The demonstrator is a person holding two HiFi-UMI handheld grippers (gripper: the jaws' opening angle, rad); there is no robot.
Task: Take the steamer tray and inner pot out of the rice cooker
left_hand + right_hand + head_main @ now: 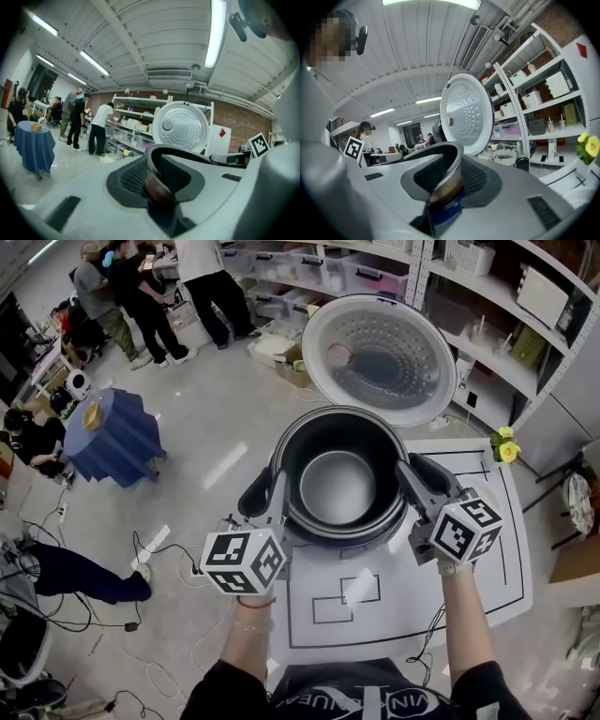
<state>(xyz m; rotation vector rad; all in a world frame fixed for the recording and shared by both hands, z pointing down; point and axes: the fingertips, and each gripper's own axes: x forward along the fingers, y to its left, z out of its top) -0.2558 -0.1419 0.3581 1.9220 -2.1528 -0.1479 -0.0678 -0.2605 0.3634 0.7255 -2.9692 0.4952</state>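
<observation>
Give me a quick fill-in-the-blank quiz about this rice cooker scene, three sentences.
The cooker lid stands ____.
The left gripper and right gripper clamp the inner pot by its ____.
The draped cloth at the head view's left is ____.
Missing words: open; rim; blue.

The person wears a dark top [328,704] with pale lettering across the chest and dark sleeves [217,688]. A thin bracelet [249,624] and a reddish band [253,602] circle the left wrist. The left gripper [274,491] and the right gripper [414,474] have light grey moulded jaws, each set with a dark pad [133,176] of fine mesh texture and marked by dark rectangular slots [63,213]. Each gripper carries a white cube faced with black square markers: the left cube [244,562], the right cube [466,532]. Each cube's marker shows in the other gripper's view.
</observation>
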